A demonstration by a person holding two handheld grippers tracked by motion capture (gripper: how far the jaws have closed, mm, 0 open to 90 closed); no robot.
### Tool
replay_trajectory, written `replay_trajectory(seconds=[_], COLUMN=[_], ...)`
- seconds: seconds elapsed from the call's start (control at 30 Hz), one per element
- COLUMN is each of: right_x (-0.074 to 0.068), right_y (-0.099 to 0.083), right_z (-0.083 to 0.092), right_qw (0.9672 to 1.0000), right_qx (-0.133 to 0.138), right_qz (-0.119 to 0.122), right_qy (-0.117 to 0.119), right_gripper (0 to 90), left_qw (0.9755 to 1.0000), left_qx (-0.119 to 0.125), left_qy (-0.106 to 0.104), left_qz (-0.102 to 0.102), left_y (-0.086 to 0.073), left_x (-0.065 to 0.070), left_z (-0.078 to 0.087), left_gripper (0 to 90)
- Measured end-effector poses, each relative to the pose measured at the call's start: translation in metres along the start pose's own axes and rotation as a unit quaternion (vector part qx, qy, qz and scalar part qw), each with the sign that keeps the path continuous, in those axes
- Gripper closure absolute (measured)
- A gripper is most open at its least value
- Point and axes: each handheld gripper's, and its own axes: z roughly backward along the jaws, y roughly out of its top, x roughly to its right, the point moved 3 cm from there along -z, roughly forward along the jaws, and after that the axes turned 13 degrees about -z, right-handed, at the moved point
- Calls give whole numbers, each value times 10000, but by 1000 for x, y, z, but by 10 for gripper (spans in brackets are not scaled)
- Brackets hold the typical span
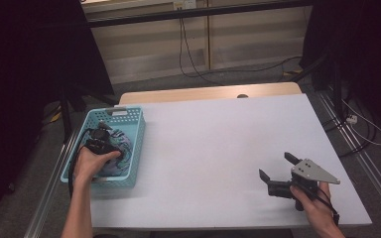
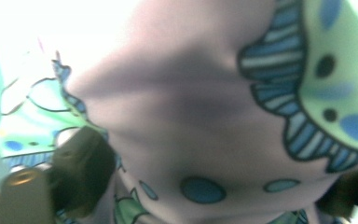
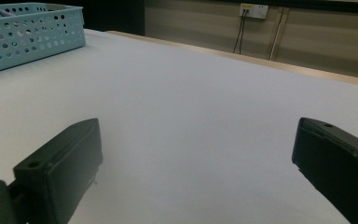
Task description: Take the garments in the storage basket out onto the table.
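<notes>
Down in the turquoise basket (image 1: 135,130) at the counter's (image 1: 218,148) left edge, the left gripper (image 1: 104,136) reaches into a patterned cloth (image 1: 121,148). In the left gripper view a bunched fold of that cloth (image 2: 205,121), pale lilac with blue and green shapes, bulges between the two black jaws, which stand partly closed against its sides, pinching it. Near the counter's front right corner the right gripper (image 1: 277,167) rests low with jaws spread wide and bare white surface between them (image 3: 191,154). Both grippers are well apart.
</notes>
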Motion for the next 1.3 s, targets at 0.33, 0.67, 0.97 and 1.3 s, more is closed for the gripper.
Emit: replay_trajectory(seconds=[0.33,0.67,0.97,1.3], right_x=[0,-1,-1,-1], right_y=[0,0,0,1], right_z=[0,0,0,0], right_qw=[10000,10000,10000,10000], right_qx=[1,-4,1,5], right_qz=[27,28,29,30], right_qy=[15,48,31,32], right_gripper=[14,14,14,14], left_qw=[10000,9984,9960,9859], left_qx=[24,426,777,1541], left_qy=[56,239,342,405], left_qz=[52,279,293,509], left_y=[-1,-4,-5,-12], left_x=[0,-6,-7,-14], left_z=[7,18,33,63], left_gripper=[447,521,523,522])
